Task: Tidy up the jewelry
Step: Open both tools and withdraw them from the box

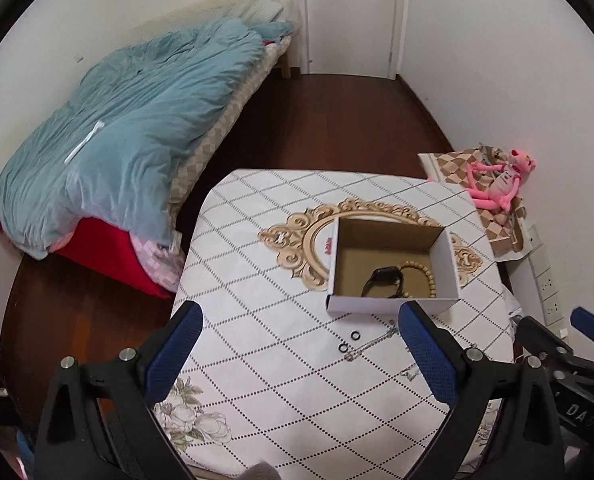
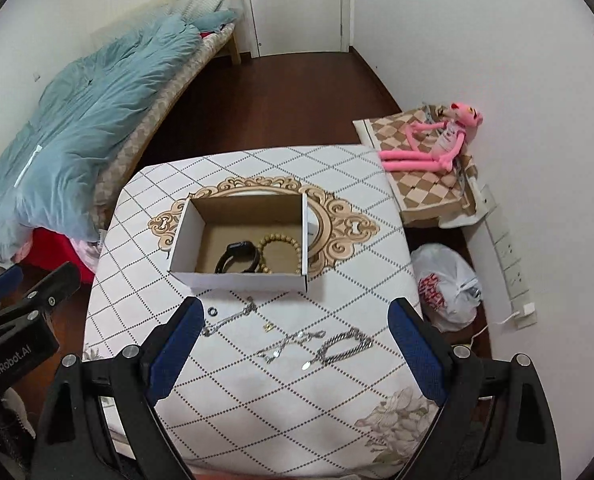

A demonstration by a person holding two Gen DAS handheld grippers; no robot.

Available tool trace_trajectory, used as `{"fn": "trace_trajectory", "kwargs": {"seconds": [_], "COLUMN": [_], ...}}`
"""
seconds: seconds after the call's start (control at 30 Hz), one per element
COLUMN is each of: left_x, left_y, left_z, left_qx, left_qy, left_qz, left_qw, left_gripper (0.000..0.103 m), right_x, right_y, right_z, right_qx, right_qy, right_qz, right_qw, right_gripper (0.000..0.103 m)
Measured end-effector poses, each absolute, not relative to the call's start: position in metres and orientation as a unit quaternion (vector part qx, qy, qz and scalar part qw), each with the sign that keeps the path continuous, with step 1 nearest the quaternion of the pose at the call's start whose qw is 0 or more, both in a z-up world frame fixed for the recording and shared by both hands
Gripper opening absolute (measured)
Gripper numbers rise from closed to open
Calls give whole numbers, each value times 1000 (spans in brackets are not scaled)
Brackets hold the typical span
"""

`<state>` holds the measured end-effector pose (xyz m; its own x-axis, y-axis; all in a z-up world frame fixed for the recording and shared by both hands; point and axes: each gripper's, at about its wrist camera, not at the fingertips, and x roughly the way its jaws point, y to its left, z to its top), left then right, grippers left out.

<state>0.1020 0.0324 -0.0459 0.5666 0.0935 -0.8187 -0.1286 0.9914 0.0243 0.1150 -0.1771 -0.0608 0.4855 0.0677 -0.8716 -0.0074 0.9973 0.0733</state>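
Observation:
An open cardboard box (image 2: pixel 185 240) (image 1: pixel 443 258) stands on the patterned table (image 2: pixel 257 392) (image 1: pixel 265 360). In it lie a black watch (image 2: pixel 237 258) (image 1: pixel 383 282) and a wooden bead bracelet (image 2: pixel 281 246) (image 1: pixel 423 276). In front of the box lie two small black rings (image 1: pixel 349 340), a thin silver chain (image 2: pixel 229 318), a tiny gold piece (image 2: pixel 268 326), a silver necklace (image 2: pixel 289 344) and a chunky silver chain bracelet (image 2: pixel 343 344). My left gripper (image 1: pixel 301 356) and right gripper (image 2: pixel 297 348) hover above the table's near side, both open and empty.
A bed with a blue duvet (image 1: pixel 129 120) is on the left. A pink plush toy (image 2: pixel 429 140) sits on a checked cushion at the right. A white plastic bag (image 2: pixel 449 288) and a power strip (image 2: pixel 509 264) lie by the right wall. A door (image 1: pixel 349 12) is at the back.

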Motion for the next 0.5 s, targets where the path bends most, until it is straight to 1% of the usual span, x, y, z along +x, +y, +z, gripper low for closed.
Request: {"fn": "trace_trajectory", "kwargs": {"seconds": [0.17,0.3,0.4,0.47,0.5], "left_x": [93,92,94,97,98], "left_y": [33,23,15,9,6], "left_z": [-76,-117,-149,-169,-176], "left_qx": [-21,-11,-5,0,1], "left_qy": [473,500,522,535,540], "left_qz": [77,83,84,84,84], "left_qw": [877,862,849,841,838], "left_gripper": [100,100,100,100,100], "right_x": [109,106,104,106,109], "right_y": [-207,-246,-265,-272,-273], "right_z": [-99,-156,-190,-211,-220], "right_qx": [67,126,149,160,160], "right_qy": [533,574,589,596,600], "right_qz": [-4,-28,-46,-50,-54], "right_qw": [844,809,793,786,782], "right_gripper": [95,95,93,84,77]}}
